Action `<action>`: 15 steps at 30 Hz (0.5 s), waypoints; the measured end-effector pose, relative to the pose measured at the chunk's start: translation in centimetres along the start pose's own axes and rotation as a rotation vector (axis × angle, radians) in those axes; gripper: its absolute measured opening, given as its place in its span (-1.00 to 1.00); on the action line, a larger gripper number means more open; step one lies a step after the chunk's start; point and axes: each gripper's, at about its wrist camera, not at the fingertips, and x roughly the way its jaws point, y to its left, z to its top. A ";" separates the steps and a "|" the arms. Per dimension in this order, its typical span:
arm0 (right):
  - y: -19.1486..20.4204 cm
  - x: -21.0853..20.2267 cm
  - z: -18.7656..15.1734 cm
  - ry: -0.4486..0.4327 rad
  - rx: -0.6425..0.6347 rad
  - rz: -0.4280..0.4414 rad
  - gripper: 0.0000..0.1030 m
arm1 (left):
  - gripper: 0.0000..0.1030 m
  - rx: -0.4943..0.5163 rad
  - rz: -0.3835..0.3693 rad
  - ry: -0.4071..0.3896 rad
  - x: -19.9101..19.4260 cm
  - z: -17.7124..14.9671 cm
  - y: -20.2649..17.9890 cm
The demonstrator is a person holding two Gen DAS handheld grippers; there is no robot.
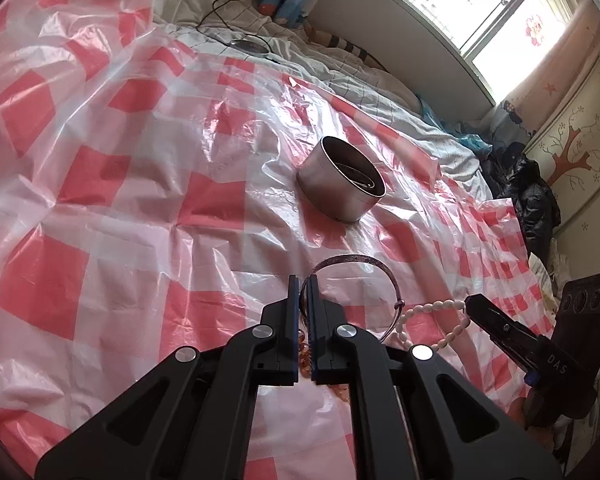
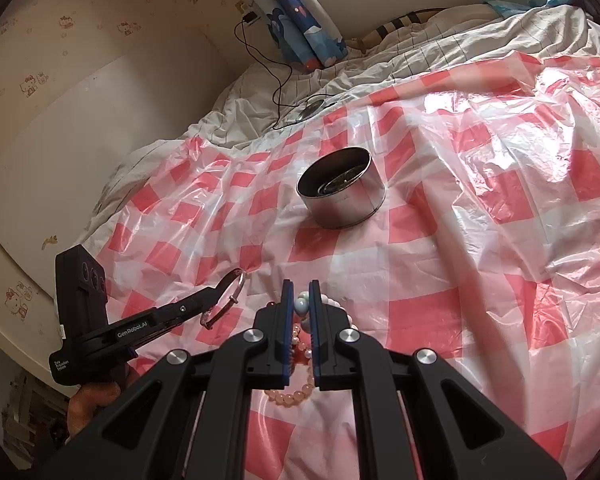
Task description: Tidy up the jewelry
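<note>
With jaws pressed together on a thin purple-brown bangle point(image 1: 350, 261), left gripper point(image 1: 305, 280) points straight at the open round steel tin point(image 1: 340, 188), farther up the red-checked plastic sheet point(image 1: 140, 208). Right gripper point(image 2: 301, 285), pinching a white bead bracelet point(image 2: 302, 307), equally near; tin dead ahead of both.

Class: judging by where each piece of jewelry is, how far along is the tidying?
Done: something thin already lies inside the metal tin. In hand: left gripper pinches the bangle; right gripper pinches the white bead bracelet. Left: both, plus the pink bead bracelet on the plastic sheet.
</note>
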 end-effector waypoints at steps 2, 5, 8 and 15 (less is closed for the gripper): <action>0.0 0.1 0.0 0.003 0.000 -0.005 -0.84 | -0.94 -0.005 0.000 -0.001 0.0 0.1 0.2; -0.1 0.1 0.0 0.006 0.002 -0.011 -0.84 | -0.94 -0.001 0.002 0.000 0.0 0.2 0.3; -0.1 0.3 -0.1 0.012 0.000 -0.015 -0.84 | -0.94 -0.006 0.003 0.005 0.0 0.2 0.5; 0.0 0.3 -0.1 0.015 -0.002 -0.015 -0.84 | -0.94 -0.002 0.011 0.021 0.3 0.1 0.5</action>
